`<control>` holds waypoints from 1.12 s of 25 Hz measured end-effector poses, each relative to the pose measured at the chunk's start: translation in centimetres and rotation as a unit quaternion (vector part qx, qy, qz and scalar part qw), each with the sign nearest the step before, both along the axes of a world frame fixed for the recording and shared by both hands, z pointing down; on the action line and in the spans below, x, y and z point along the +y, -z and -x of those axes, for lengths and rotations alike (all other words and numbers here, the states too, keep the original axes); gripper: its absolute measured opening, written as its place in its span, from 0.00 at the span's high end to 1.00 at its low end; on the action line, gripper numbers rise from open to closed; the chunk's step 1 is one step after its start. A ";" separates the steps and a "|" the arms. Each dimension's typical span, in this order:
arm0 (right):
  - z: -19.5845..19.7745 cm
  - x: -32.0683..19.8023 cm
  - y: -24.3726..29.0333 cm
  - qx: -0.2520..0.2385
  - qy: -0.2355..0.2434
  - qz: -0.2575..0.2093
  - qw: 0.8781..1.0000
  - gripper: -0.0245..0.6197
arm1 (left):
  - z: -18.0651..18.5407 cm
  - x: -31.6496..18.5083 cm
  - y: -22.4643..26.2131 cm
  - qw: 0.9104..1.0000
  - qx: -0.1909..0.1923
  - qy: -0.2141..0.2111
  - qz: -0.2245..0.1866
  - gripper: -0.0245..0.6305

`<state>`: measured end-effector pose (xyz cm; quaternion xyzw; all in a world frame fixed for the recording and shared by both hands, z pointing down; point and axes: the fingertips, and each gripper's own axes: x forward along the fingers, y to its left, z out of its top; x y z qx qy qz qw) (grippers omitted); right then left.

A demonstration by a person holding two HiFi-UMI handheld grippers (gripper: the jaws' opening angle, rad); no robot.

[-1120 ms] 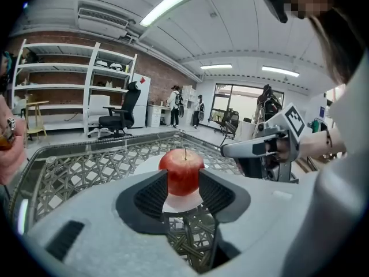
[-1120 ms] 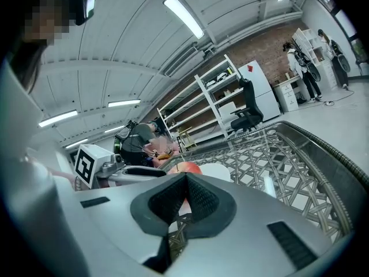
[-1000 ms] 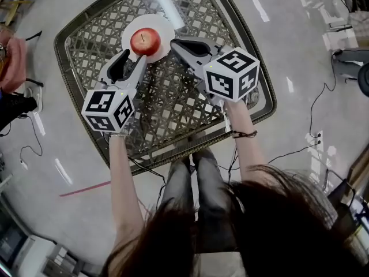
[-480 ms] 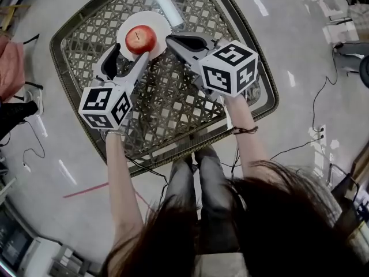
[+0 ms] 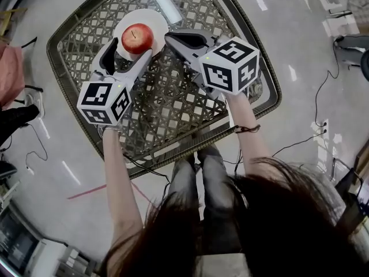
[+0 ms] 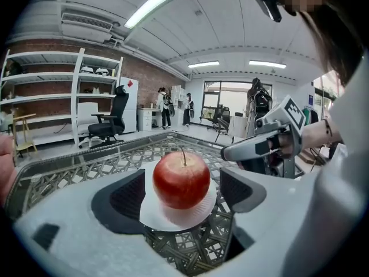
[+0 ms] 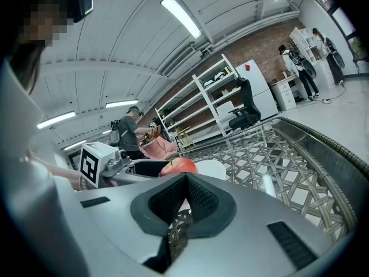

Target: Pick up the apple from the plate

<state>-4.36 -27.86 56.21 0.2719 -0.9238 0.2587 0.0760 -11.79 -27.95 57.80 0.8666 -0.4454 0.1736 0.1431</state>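
Lattice-top table (image 5: 173, 105) under seated person's two grippers. Right gripper (image 5: 174, 39) just beside white plate (image 5: 151, 19), jaws pressed together, empty. Left gripper (image 6: 181, 192) jaws just opened wide, flanking red apple (image 5: 137, 38), pads clear of it. Apple on plate, stem up.

We're looking at an open lab-like workroom, with shelves (image 6: 57, 79) lining a brick wall (image 6: 147, 79), an office chair (image 6: 112, 120) standing by and strip lights (image 6: 149, 7) glowing overhead.
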 end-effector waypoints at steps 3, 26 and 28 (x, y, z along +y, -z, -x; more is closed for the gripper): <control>-0.1 0.0 -0.2 0.000 -0.002 0.001 1.000 0.95 | -0.3 -0.4 -0.1 1.000 -0.011 -0.013 -0.004 0.34; -1.0 -1.0 -0.6 -0.003 -0.017 0.005 1.000 0.95 | -1.9 -2.3 -1.5 0.998 -0.042 -0.051 0.006 0.30; -1.1 -1.1 -0.7 -0.004 -0.019 0.006 1.000 0.95 | -2.0 -2.4 -1.7 0.998 -0.042 -0.054 0.009 0.30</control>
